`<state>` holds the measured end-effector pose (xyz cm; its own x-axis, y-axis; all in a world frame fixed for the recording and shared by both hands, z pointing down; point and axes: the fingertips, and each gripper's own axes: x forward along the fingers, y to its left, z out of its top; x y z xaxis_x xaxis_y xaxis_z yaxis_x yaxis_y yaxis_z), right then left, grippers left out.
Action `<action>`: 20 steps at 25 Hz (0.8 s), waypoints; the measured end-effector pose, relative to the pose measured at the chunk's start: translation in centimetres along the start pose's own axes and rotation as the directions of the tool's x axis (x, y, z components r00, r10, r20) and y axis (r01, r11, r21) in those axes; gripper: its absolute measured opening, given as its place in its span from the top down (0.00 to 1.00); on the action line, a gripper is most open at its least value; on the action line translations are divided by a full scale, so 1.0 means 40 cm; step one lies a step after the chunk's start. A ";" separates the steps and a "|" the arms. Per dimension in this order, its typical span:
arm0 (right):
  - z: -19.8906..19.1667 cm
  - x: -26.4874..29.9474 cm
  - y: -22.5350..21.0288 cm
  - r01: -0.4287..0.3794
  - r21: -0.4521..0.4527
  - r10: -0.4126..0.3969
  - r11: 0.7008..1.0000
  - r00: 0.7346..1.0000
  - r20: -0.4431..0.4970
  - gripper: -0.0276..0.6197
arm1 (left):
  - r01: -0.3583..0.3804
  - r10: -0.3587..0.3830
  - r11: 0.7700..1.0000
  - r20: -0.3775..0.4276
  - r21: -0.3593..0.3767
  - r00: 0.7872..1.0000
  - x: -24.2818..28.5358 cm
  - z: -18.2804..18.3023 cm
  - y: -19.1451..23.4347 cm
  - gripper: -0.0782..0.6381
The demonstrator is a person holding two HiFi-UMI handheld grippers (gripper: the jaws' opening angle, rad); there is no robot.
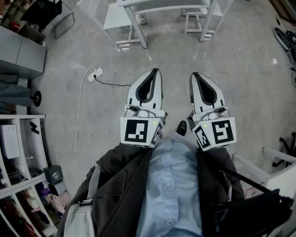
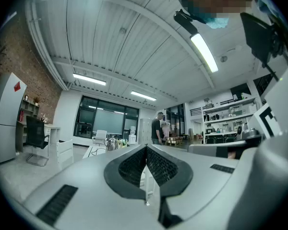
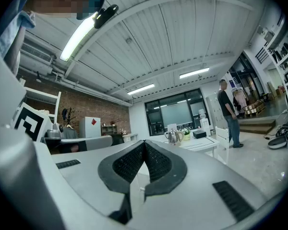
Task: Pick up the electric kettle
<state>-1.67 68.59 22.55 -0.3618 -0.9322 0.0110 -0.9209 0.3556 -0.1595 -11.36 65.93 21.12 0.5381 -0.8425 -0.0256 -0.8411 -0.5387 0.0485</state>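
Closest in, the person's blue shirt (image 1: 167, 181) fills the bottom of the head view, and just ahead of it the two grippers sit side by side, pointing level across the room. The left gripper (image 1: 155, 73) has its jaws pressed together with nothing between them. The right gripper (image 1: 195, 76) matches it, closed and empty.

Well ahead of both stands the white bench (image 1: 167, 3), and the right gripper view shows the electric kettle (image 3: 174, 136) on top of it, shiny and upright. It's small and far off from here, so which way its handle faces is hard to call.

So this looks like the approach, with the pickup not yet begun. To do it well, walk right up to the bench and open the jaws wide before arriving. One gripper should line up squarely with the handle, close firmly on it and lift straight up so the kettle doesn't tip. Mind the white power strip (image 1: 95, 74) lying on the floor to the left.
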 end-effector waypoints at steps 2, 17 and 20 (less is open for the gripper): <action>0.004 -0.004 -0.014 -0.002 0.002 0.002 1.000 1.000 0.004 0.93 | 0.000 0.000 1.000 0.000 0.003 1.000 0.009 0.000 -0.013 0.88; -0.028 -0.069 -0.135 -0.062 0.071 0.062 0.996 0.998 -0.004 0.93 | -0.009 0.008 1.000 -0.042 -0.024 0.999 0.075 -0.060 -0.146 0.88; -0.031 -0.071 -0.161 -0.081 0.091 0.082 0.993 0.997 -0.008 0.93 | -0.010 0.009 1.000 -0.054 -0.018 0.998 0.090 -0.065 -0.169 0.88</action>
<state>5.10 69.02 24.77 -0.4371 -0.8994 0.0060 -0.8716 0.4219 -0.2495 -3.60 66.53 23.31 0.5324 -0.8460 0.0293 -0.8455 -0.5298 0.0669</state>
